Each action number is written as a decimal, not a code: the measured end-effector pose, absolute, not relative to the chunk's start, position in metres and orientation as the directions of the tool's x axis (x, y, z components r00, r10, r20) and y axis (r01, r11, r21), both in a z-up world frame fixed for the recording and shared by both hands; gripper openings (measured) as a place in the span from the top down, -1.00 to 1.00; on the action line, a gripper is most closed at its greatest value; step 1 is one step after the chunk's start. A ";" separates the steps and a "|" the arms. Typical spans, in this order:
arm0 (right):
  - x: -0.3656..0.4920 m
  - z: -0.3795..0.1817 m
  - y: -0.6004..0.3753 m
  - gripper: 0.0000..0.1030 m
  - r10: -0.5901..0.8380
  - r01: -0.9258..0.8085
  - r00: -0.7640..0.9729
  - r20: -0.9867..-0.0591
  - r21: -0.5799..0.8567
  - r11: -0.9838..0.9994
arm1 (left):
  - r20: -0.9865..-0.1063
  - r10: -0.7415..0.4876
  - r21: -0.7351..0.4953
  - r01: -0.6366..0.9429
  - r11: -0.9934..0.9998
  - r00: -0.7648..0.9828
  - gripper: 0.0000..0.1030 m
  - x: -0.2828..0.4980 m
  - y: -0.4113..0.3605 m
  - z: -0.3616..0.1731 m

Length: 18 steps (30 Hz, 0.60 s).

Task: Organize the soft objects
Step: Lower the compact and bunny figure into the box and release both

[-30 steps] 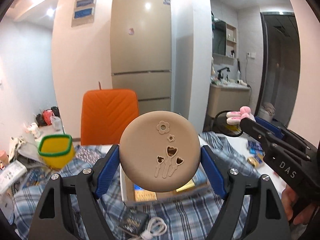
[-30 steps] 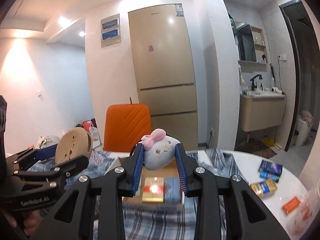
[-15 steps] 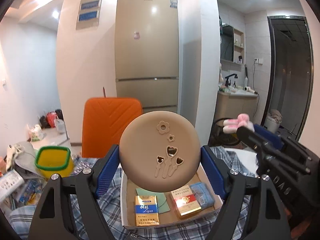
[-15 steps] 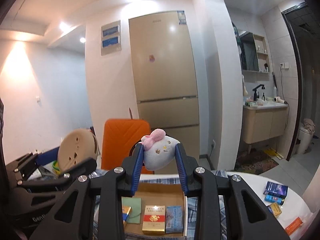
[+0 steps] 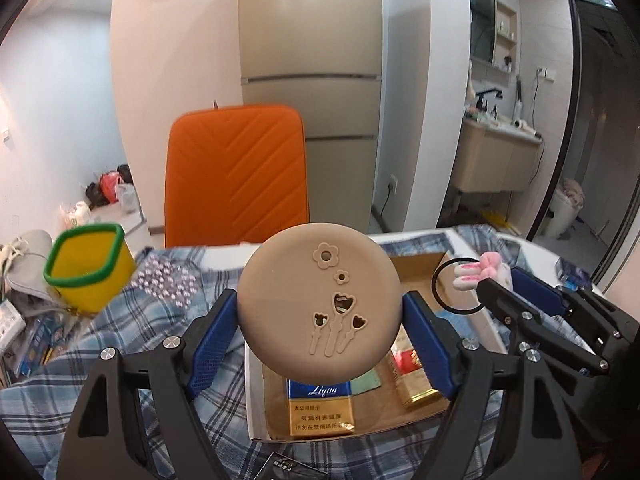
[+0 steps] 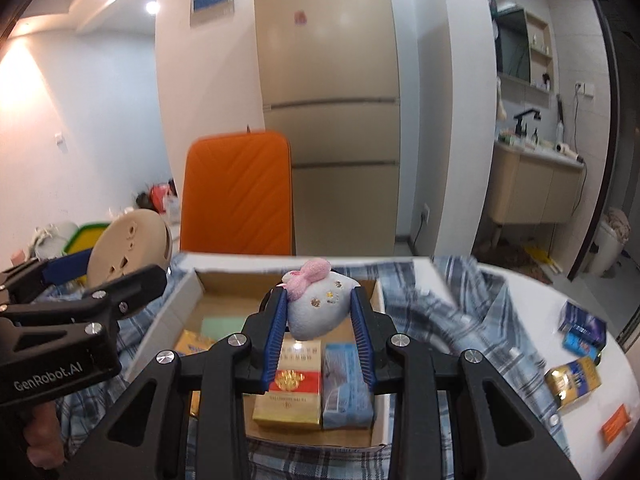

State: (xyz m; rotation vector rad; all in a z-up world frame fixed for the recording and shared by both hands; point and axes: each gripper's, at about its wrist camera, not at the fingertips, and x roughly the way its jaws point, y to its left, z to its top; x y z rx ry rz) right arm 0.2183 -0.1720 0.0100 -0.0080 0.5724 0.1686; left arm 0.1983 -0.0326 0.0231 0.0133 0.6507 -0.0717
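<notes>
Two handheld grippers hover above a white table draped in blue plaid cloth, an orange chair and tall beige fridge behind. Angled downward over an open cardboard box of packets, the left gripper has its fingers pinching a round tan pad, while the right gripper has its fingers pressed on a small pale-blue plush with a pink bow.

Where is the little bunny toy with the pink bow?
The bunny toy is squeezed in the right gripper, up above the cardboard box. In the left wrist view it peeks out at the right, beside the round tan cushion.
</notes>
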 end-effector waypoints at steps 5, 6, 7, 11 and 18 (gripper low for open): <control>0.225 -0.006 -0.173 0.36 0.159 -0.170 0.804 -0.572 0.036 0.985 | -0.650 -0.073 -0.032 0.068 0.997 0.757 -0.57 0.205 -0.032 0.009; 0.226 -0.009 -0.173 0.36 0.161 -0.171 0.798 -0.580 0.038 0.984 | -0.652 -0.078 -0.041 0.067 0.997 0.754 -0.57 0.206 -0.031 0.008; 0.227 -0.011 -0.173 0.36 0.164 -0.173 0.794 -0.586 0.041 0.984 | -0.654 -0.079 -0.042 0.068 0.997 0.753 -0.57 0.206 -0.032 0.008; 0.227 -0.011 -0.175 0.35 0.168 -0.178 0.792 -0.587 0.040 0.983 | -0.649 -0.065 -0.022 0.067 0.998 0.758 -0.60 0.205 -0.033 0.009; 0.226 -0.010 -0.179 -0.21 0.148 -0.163 0.811 -0.566 0.025 0.986 | -0.626 -0.062 -0.050 0.039 0.998 0.777 -0.83 0.204 -0.022 0.015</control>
